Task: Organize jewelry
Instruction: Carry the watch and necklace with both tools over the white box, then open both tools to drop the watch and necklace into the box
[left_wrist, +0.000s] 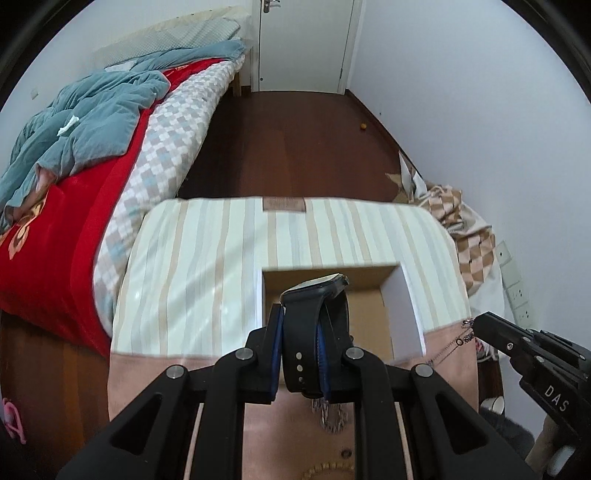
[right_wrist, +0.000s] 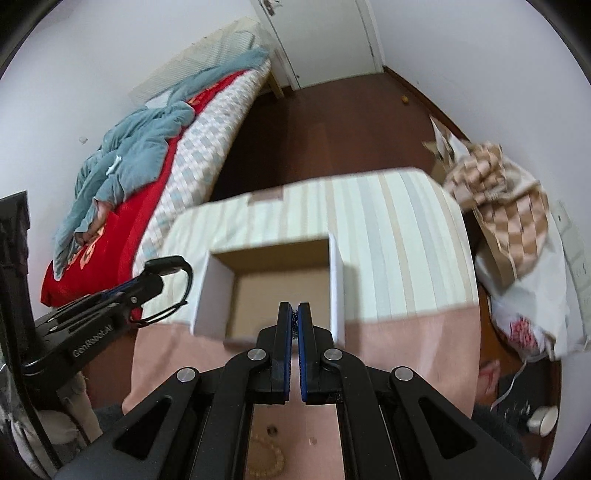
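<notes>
My left gripper (left_wrist: 301, 314) is shut on a black wristwatch (left_wrist: 314, 295) and holds it above the near left part of an open cardboard box (left_wrist: 369, 314) with white walls. The watch also shows in the right wrist view (right_wrist: 173, 273), left of the box (right_wrist: 273, 288). My right gripper (right_wrist: 294, 314) is shut on a thin silver chain (right_wrist: 294, 325); in the left wrist view the chain (left_wrist: 454, 341) hangs from its tip at the box's right. A bead bracelet (right_wrist: 266, 461) and a small ring (right_wrist: 272, 430) lie on the pink cloth below.
The box sits on a table under a striped and pink cloth (left_wrist: 203, 258). A bed with a red blanket (left_wrist: 66, 240) stands at the left. A heap of checked fabric and bags (right_wrist: 509, 221) lies at the right. Another silver chain (left_wrist: 328, 415) lies under my left gripper.
</notes>
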